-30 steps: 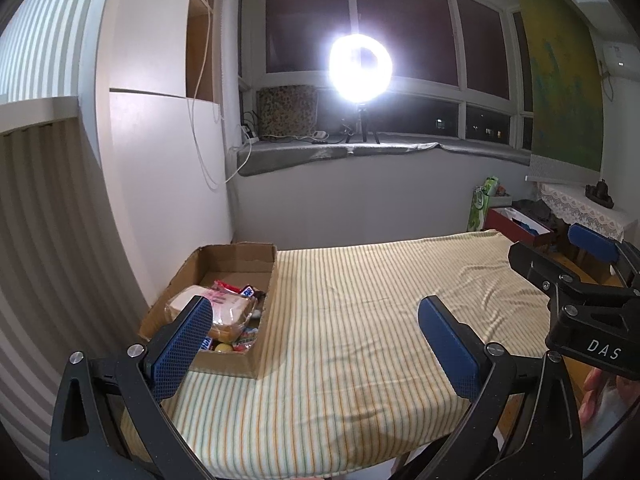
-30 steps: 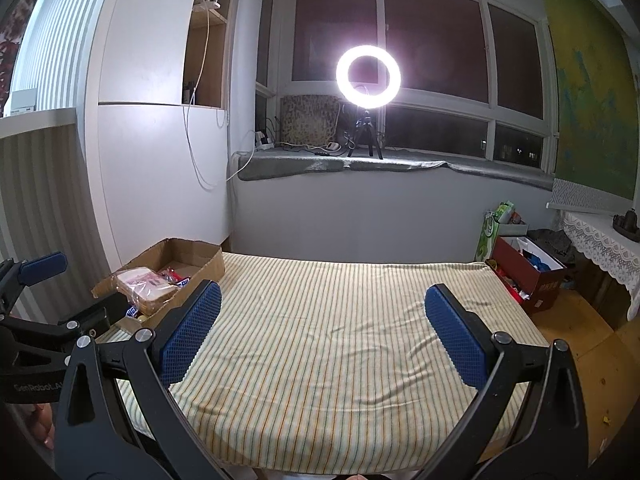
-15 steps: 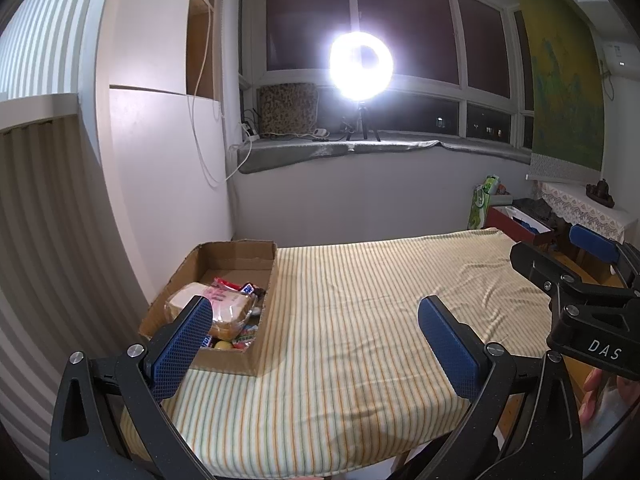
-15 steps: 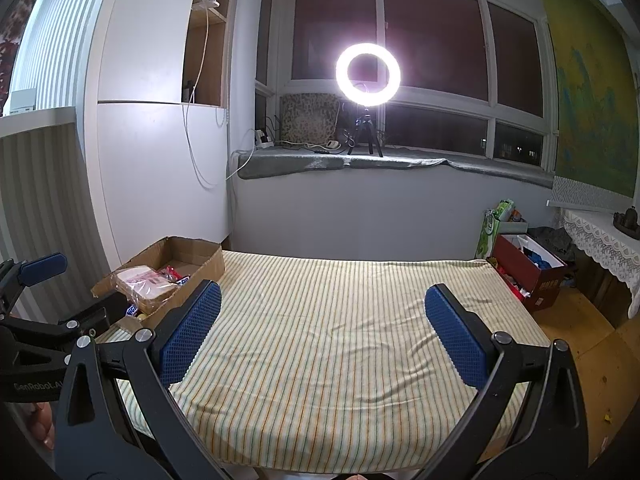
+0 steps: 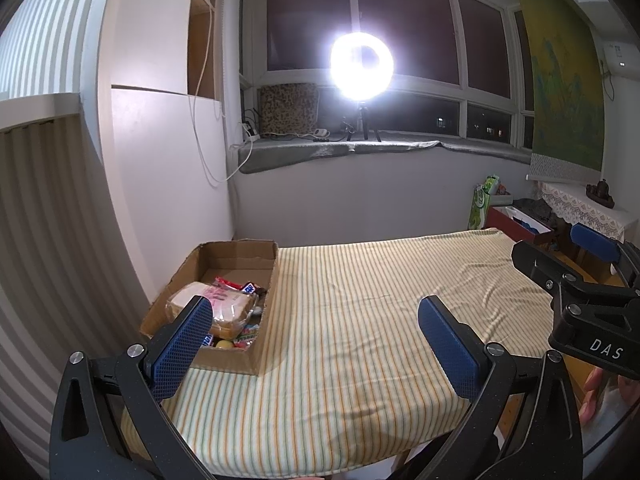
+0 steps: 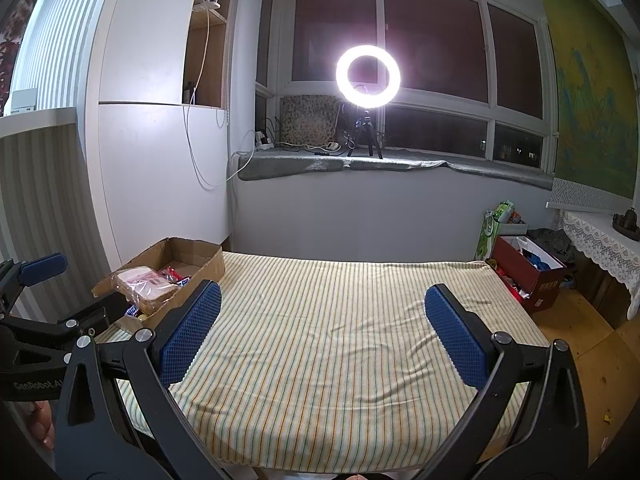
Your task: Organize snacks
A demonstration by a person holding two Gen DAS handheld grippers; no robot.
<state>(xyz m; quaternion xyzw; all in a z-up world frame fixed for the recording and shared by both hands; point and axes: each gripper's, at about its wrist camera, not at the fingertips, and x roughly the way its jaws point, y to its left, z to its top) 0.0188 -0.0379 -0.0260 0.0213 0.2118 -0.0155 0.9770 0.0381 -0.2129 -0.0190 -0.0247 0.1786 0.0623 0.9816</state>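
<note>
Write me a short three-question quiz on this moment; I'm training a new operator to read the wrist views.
1. True or false: the left gripper is shut on a snack.
2. Where do the snacks lie? A) spread on the striped cloth B) in the cardboard box C) on the windowsill
3. Fill in: the biggest item in the box is a bagged loaf of ____.

Key: 1 false, both it and the right gripper are open and empty; 2 B; 3 bread.
</note>
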